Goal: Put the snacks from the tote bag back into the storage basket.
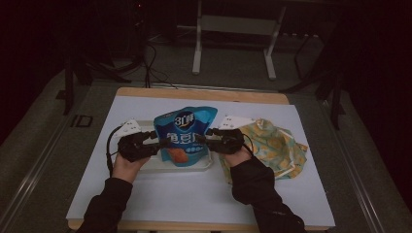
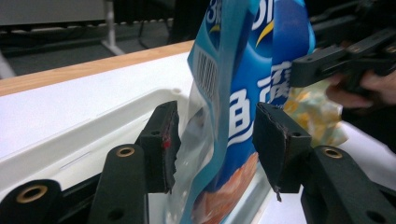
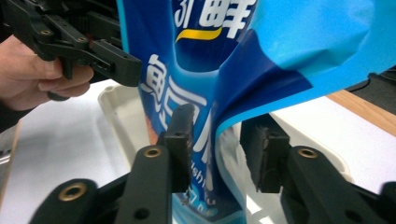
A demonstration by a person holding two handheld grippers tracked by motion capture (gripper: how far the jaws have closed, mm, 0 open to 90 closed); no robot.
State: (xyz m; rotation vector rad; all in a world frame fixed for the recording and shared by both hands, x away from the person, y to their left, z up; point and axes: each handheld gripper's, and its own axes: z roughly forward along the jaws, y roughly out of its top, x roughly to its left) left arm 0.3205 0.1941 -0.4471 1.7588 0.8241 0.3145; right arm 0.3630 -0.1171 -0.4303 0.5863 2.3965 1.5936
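Note:
A blue snack pouch (image 1: 184, 131) with white lettering stands upright in a white tray (image 1: 145, 167). My left gripper (image 1: 163, 141) is at the pouch's left edge and my right gripper (image 1: 201, 138) at its right edge. In the left gripper view the pouch's side seam (image 2: 212, 93) runs between the jaws of the left gripper (image 2: 217, 140), with a gap to each pad. In the right gripper view the other edge of the pouch (image 3: 224, 56) sits between the spread jaws of the right gripper (image 3: 219, 144); the pads are not pressing on it.
The tray lies on a white sheet (image 1: 194, 194) over a wooden table. A crumpled yellow and teal patterned bag (image 1: 277, 145) rests just right of the right hand. Dark floor and a metal stand's legs (image 1: 197, 48) lie beyond the table's far edge.

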